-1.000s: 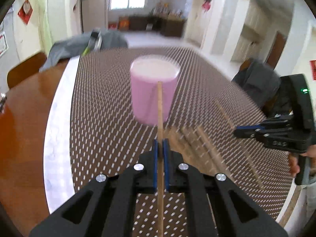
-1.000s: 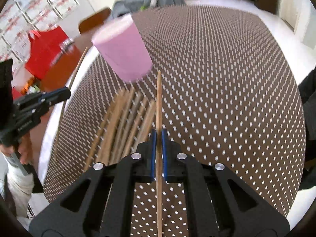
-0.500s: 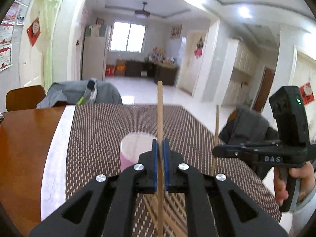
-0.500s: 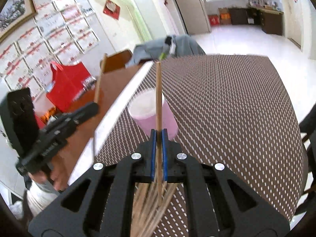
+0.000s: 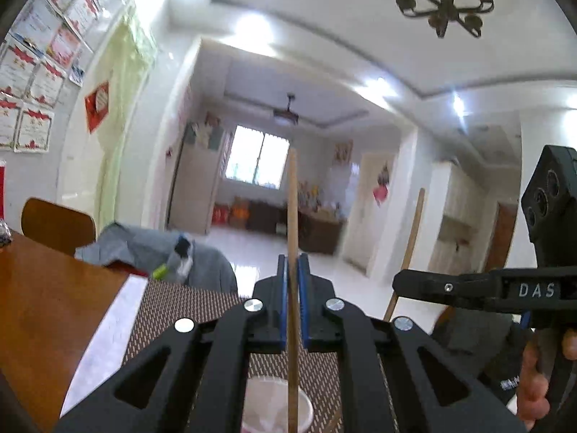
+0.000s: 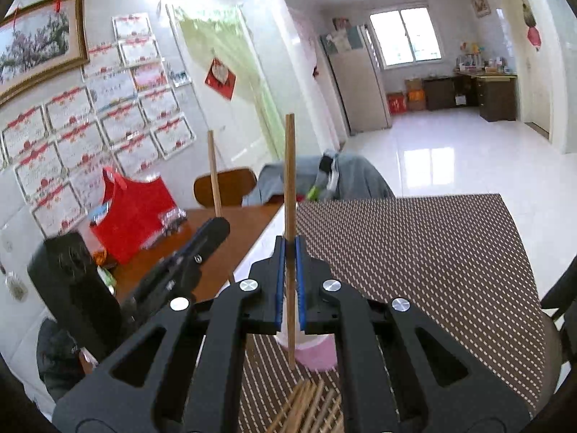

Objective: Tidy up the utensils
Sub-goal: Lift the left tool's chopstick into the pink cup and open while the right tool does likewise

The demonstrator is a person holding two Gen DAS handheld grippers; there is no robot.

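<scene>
My left gripper (image 5: 293,270) is shut on a wooden chopstick (image 5: 292,216), held upright, its lower end over the open mouth of the pink cup (image 5: 276,406). My right gripper (image 6: 289,252) is shut on another chopstick (image 6: 289,180), also upright, its lower end in front of the pink cup (image 6: 315,351). The right gripper (image 5: 468,290) and its chopstick (image 5: 413,234) show at the right of the left wrist view. The left gripper (image 6: 187,263) and its chopstick (image 6: 214,176) show at the left of the right wrist view. Several loose chopsticks (image 6: 310,407) lie on the mat before the cup.
A brown dotted placemat (image 6: 414,252) covers the wooden table (image 5: 47,306). A grey jacket (image 5: 151,252) hangs on a chair at the table's far end. A red bag (image 6: 133,213) stands on the table's left side. A wooden chair (image 5: 57,223) is behind it.
Both grippers have tilted up from facing the table to facing the room, turning their chopsticks upright. The cup has slid to the bottom of both views.
</scene>
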